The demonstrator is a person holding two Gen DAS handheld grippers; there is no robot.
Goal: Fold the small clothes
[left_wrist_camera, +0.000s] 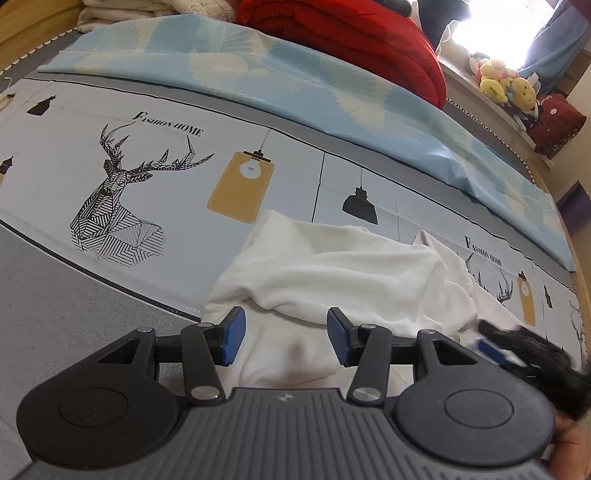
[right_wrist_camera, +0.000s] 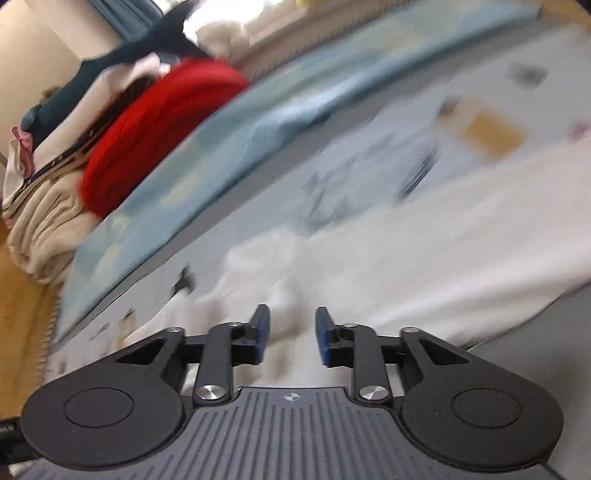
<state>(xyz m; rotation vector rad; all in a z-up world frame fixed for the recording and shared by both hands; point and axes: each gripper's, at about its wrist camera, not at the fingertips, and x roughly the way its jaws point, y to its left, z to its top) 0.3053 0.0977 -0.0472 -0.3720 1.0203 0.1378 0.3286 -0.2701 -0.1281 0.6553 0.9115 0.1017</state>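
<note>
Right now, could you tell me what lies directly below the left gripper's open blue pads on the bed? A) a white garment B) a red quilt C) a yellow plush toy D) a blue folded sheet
A: the left gripper stands open over the crumpled white garment, whose cloth fills the gap between the pads, while the red quilt lies far off at the back of the bed.

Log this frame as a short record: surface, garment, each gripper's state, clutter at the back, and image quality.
surface: bed with printed sheet, deer and lamp motifs
garment: white garment, rumpled, lying on the sheet
left gripper: open, over the garment's near edge, nothing pinched
right gripper: open, jaws apart above white cloth, nothing between the pads
back of bed: red quilt, light blue cover
window sill: plush toys
image quality: left wrist view sharp, right wrist view motion-blurred
</note>
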